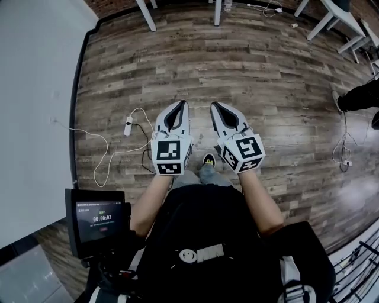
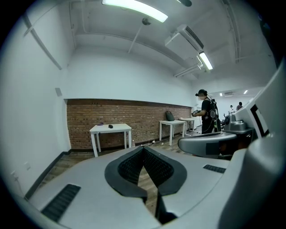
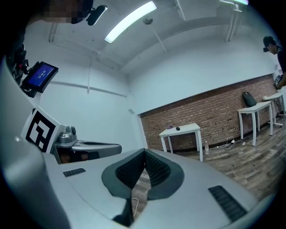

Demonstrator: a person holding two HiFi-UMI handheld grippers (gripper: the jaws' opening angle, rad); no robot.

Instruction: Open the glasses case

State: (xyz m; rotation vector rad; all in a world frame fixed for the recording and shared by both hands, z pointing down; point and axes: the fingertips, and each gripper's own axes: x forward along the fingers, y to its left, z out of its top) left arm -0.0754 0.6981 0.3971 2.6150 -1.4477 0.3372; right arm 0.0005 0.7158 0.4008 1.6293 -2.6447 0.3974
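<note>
The left claw point(image 2: 144, 148), jaws together and empty, faces a brick wall point(image 2: 134, 117) and white table point(image 2: 111, 129).

Bright, even indoor light.
Ceiling strip lights point(image 2: 135, 10) glare white; fisheye bends edges, corners go black.

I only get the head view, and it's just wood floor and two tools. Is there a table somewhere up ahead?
Observer: Yes. The left gripper view shows a white table standing against a brick wall.
Operator: Is anything on it?
Observer: One small dark thing lies on top, too small to name.
Operator: Is anybody else in there?
Observer: A person in a cap stands at the right, beside more tables.
</note>
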